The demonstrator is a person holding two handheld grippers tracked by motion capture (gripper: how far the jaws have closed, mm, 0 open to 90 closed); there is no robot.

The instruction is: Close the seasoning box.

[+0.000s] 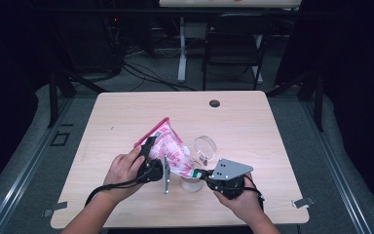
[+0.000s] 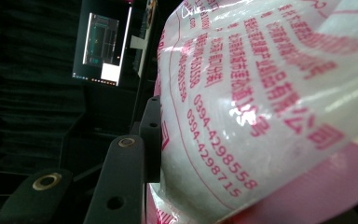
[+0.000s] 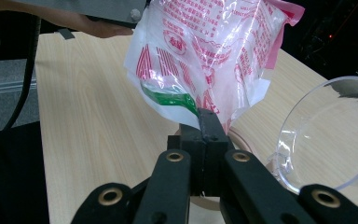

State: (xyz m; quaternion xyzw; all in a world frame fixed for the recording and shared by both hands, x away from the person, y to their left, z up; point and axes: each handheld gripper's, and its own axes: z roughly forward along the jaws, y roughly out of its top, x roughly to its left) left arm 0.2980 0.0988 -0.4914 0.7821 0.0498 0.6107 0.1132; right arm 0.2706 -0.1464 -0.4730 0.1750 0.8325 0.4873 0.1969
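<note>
High view: both grippers hold a pink-printed bag (image 1: pixel 168 146) tilted over a clear jar (image 1: pixel 193 179) near the table's (image 1: pixel 126 112) front edge. Left gripper (image 1: pixel 151 148) clamps the bag's fat middle, jaws partly apart with the bag between them. Right gripper (image 1: pixel 199 174) pinches the bag's lower corner, jaws pressed together on the plastic. Right gripper view: the jar's hinged lid (image 3: pixel 328 135) stands open just right of the bag, bag mouth hanging just above the jar.
</note>
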